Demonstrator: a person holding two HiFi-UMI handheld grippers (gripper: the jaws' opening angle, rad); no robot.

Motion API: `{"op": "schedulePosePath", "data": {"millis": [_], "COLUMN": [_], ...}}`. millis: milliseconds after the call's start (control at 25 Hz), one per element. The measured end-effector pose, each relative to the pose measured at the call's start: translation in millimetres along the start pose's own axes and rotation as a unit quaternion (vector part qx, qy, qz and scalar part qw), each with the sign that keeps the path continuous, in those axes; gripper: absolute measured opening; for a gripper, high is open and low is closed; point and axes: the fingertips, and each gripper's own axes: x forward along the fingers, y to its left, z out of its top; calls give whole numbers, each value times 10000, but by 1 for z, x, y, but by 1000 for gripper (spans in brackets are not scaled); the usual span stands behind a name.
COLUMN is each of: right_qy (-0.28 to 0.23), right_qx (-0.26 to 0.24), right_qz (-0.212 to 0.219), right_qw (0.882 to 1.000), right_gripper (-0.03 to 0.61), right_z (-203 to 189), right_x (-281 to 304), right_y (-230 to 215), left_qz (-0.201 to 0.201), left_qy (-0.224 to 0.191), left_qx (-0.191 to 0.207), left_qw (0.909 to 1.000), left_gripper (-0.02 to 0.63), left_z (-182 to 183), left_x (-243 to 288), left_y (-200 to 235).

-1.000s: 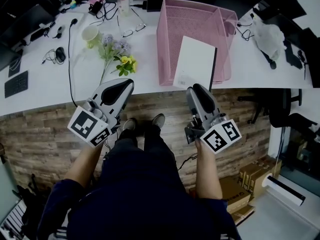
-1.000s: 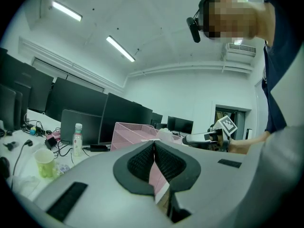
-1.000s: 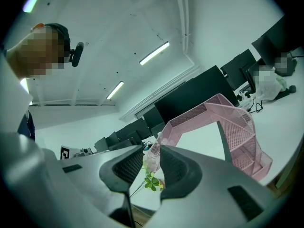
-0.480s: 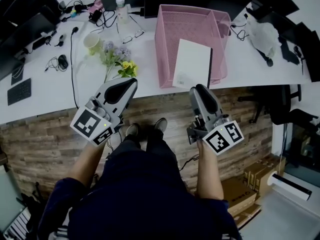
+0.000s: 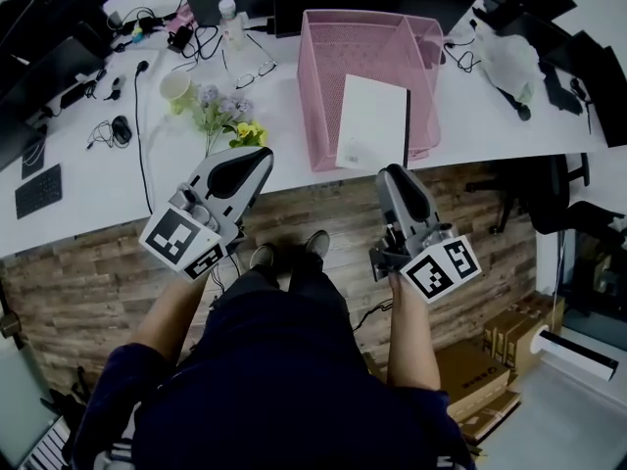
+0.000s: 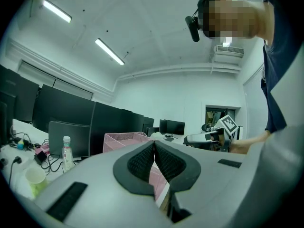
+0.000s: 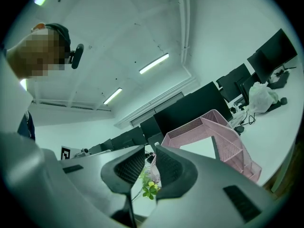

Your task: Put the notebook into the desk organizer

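A white notebook [image 5: 372, 123] with a dark spine stands inside the pink mesh desk organizer [image 5: 323, 76] on the white desk, leaning out over its front. Both grippers hang below the desk edge, above the wooden floor, and hold nothing. The left gripper [image 5: 257, 155] sits left of the organizer, its pads pressed together [image 6: 154, 142]. Just below the notebook is the right gripper [image 5: 392, 172], its pads nearly touching with only a thin slit [image 7: 150, 147]. The right gripper view shows the organizer [image 7: 209, 125] and the notebook [image 7: 199, 150] ahead.
On the desk left of the organizer lie a bunch of flowers [image 5: 227, 116], a cup [image 5: 177, 86], a bottle [image 5: 230, 20], glasses [image 5: 257, 64], a mouse [image 5: 121, 130] and cables. A plastic bag [image 5: 509, 62] lies to the right. Cardboard boxes [image 5: 509, 336] stand on the floor.
Both grippers have drawn back a little from the desk edge. The notebook stays in the organizer, untouched.
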Motion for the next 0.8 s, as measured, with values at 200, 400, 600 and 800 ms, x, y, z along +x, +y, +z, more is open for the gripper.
{"op": "schedulePosePath", "data": {"millis": [200, 400, 600, 800], "right_qy": [-56, -91, -94, -98], "right_qx": [-4, 13, 54, 76], "right_qz": [-60, -114, -125, -119], "right_qw": [10000, 9999, 9999, 9999], "right_gripper": [46, 17, 5, 5], "right_z": [2, 4, 2, 1], "right_x": [-3, -5, -5, -2], "right_y": [-1, -3, -4, -5], "left_qz": [-41, -80, -80, -96], "left_qy": [-8, 9, 33, 45], "left_qx": [7, -9, -13, -17], "left_qw": [10000, 10000, 10000, 9999], "left_gripper": [28, 28, 28, 28], "left_z": [1, 0, -1, -1], "left_x": [2, 5, 5, 7], "left_y": [1, 1, 3, 5]}}
